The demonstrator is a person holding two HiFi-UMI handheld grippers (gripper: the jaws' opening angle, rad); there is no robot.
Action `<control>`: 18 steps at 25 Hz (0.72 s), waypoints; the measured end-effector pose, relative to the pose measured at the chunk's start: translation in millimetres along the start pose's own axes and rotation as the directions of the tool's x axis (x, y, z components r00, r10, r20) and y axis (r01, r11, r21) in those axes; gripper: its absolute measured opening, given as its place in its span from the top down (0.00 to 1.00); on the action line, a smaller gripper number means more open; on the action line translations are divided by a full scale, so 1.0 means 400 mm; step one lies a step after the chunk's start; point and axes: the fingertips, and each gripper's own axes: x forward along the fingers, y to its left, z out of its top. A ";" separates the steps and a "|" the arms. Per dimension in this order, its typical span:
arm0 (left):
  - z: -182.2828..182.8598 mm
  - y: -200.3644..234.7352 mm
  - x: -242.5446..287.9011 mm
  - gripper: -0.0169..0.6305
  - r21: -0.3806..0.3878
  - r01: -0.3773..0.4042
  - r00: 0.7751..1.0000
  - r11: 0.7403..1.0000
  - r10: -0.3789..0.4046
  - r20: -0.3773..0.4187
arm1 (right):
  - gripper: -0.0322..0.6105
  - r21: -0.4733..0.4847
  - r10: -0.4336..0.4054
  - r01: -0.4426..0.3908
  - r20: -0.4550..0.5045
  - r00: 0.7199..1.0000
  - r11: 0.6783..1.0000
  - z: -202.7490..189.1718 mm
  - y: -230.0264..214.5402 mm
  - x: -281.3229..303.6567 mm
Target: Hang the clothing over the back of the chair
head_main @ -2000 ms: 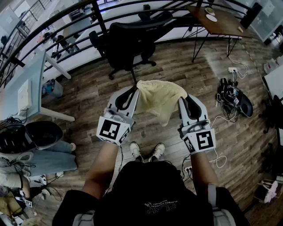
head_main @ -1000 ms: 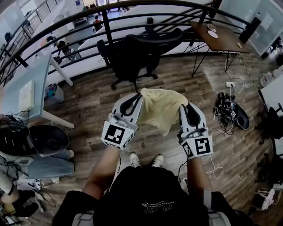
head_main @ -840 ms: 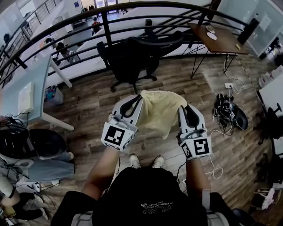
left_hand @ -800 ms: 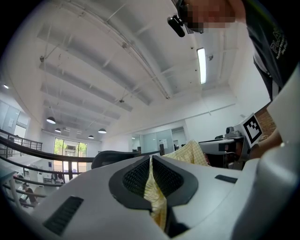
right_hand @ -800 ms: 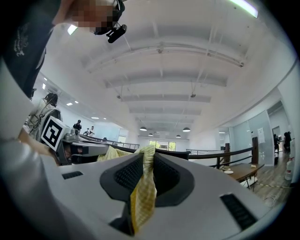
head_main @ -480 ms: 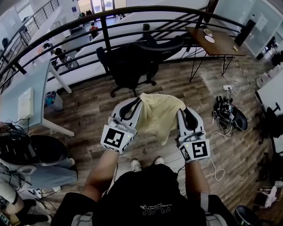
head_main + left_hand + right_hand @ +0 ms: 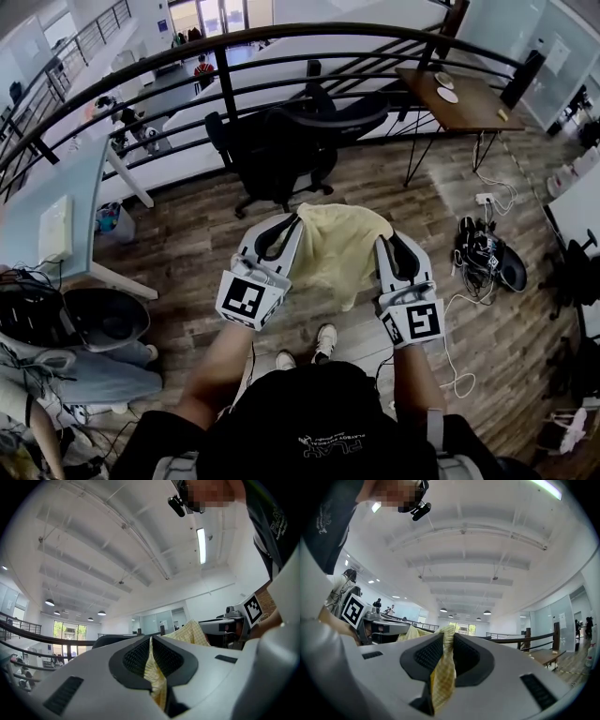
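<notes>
A pale yellow checked garment (image 7: 339,246) hangs stretched between my two grippers, in front of my body. My left gripper (image 7: 294,217) is shut on its left top edge, and the cloth (image 7: 151,663) shows pinched between the black pads. My right gripper (image 7: 380,236) is shut on the right top edge, with the yellow cloth (image 7: 443,667) squeezed between its pads. The black office chair (image 7: 281,131) stands beyond the garment, close to the railing, its back toward me. The garment hangs apart from the chair.
A dark metal railing (image 7: 225,70) runs behind the chair. A brown table (image 7: 459,94) stands at the far right, a white desk (image 7: 47,202) at the left. Shoes and bags (image 7: 487,258) with cables lie on the wood floor at right. Another dark chair (image 7: 98,314) sits at left.
Both grippers have moved forward together with the garment toward the black chair. The grip on the cloth is unchanged.
</notes>
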 end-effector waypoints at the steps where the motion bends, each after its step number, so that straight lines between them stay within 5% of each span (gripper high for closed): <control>1: -0.002 0.001 0.009 0.93 0.002 0.000 1.000 1.000 0.000 -0.002 | 0.84 -0.002 -0.002 0.002 0.001 1.000 1.000 -0.001 -0.009 0.006; 18: -0.029 0.039 0.230 0.93 0.018 -0.057 0.998 0.998 0.058 -0.016 | 0.84 0.001 0.043 -0.043 0.025 0.999 0.999 -0.058 -0.195 0.138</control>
